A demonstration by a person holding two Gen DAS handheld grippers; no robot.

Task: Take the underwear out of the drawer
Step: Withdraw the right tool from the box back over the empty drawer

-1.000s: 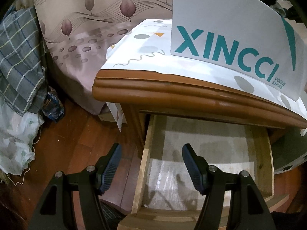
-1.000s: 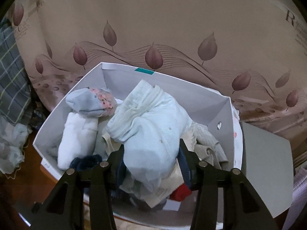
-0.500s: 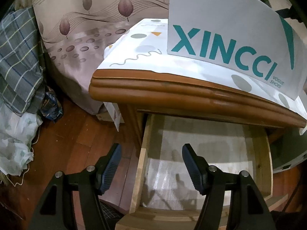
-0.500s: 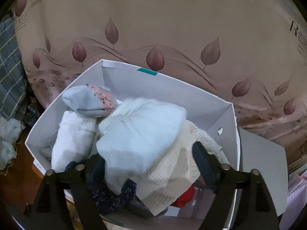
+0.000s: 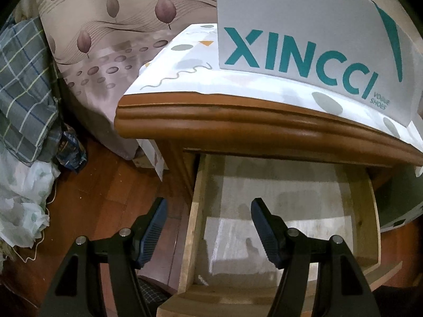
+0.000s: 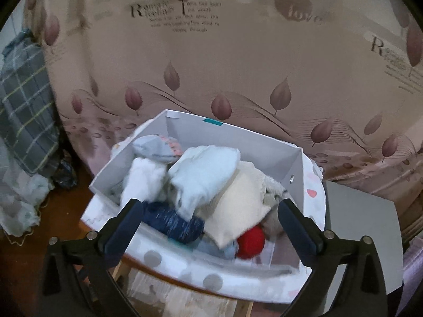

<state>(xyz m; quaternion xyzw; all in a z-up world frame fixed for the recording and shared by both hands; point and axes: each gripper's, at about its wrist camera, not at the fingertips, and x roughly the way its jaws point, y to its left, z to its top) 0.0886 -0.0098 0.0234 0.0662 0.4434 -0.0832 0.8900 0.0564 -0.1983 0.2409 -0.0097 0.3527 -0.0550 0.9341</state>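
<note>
The wooden drawer (image 5: 195, 211) is pulled open under the nightstand top and shows only its pale lined bottom. My left gripper (image 5: 208, 227) is open and empty above the drawer's left wall. In the right wrist view, a white shoe box (image 6: 296, 169) on the nightstand holds a heap of folded underwear; a pale blue piece (image 6: 203, 174) lies on top, beside cream (image 6: 238, 200), white, navy and red ones. My right gripper (image 6: 208, 219) is open wide and empty, held above and in front of the box. The same box (image 5: 304, 26), marked XINCCI, shows in the left wrist view.
A patterned cloth (image 5: 185, 60) covers the nightstand top. A leaf-print curtain (image 6: 238, 66) hangs behind. A plaid garment (image 5: 23, 87) and white fabric (image 5: 21, 200) lie at left on the wooden floor (image 5: 105, 185). A grey lid (image 6: 362, 227) sits right of the box.
My right gripper opened, let go of the pale blue underwear onto the heap in the box, and drew back and up. My left gripper stayed open and drifted slightly left.
</note>
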